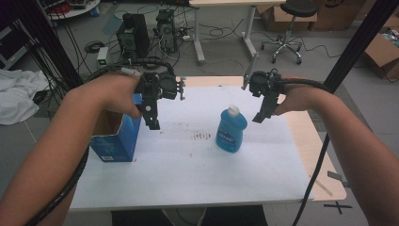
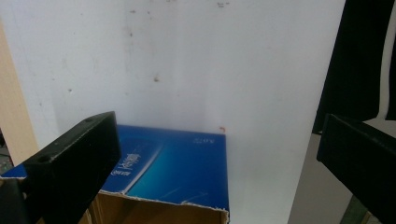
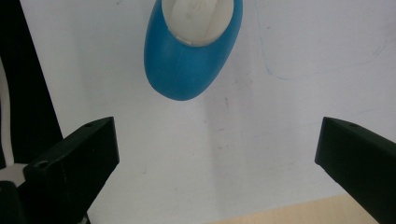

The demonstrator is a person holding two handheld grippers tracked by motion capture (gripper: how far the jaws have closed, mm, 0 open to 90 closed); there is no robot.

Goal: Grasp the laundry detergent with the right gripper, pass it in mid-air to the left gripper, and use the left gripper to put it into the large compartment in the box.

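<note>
Blue bottle [image 1: 231, 130] upright mid worktop [image 1: 188, 169], white cap on top; open blue carton [image 1: 115, 136] at worktop's left edge, well apart from bottle. Left tongs [image 1: 153, 123] above carton's right side, jaws wide apart, nothing held. Right tongs [image 1: 259, 117] up & right of bottle, jaws wide, empty, not touching it. Smudges on white sheet btwn carton & bottle. Floor beyond: PC towers, cables, stool. In right gripper view, bottle [image 3: 194, 46] seen from above, cap cut off at top. In left gripper view, carton [image 2: 173, 172] cut off at bottom, label print too blurry to read.

Bottle [image 3: 193, 46] top cut off
</note>
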